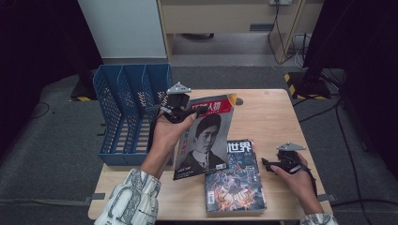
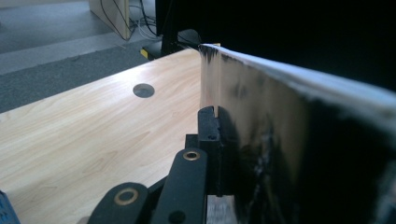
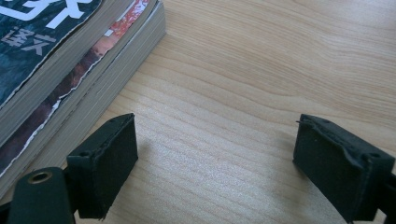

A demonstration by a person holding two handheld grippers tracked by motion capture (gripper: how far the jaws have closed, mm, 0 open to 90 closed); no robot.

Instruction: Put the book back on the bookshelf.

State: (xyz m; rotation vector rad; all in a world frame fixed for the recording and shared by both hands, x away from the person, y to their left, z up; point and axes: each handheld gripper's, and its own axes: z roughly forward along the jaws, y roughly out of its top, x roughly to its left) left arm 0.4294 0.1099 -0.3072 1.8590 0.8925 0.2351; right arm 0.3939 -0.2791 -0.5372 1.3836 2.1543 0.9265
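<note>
Above the table (image 1: pixel 267 117), left gripper (image 1: pixel 180 111) jaws clamped on portrait magazine (image 1: pixel 206 138), right gripper (image 1: pixel 274 165) jaws open beside stacked magazines (image 1: pixel 234 180)

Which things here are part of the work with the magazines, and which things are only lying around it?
Part of the work:
- left tool, shut on the portrait magazine
- blue file rack beside it
- stack of magazines on the table
- right tool, open beside the stack

Just around:
- cables on the floor
- round grey cap in the tabletop
</note>
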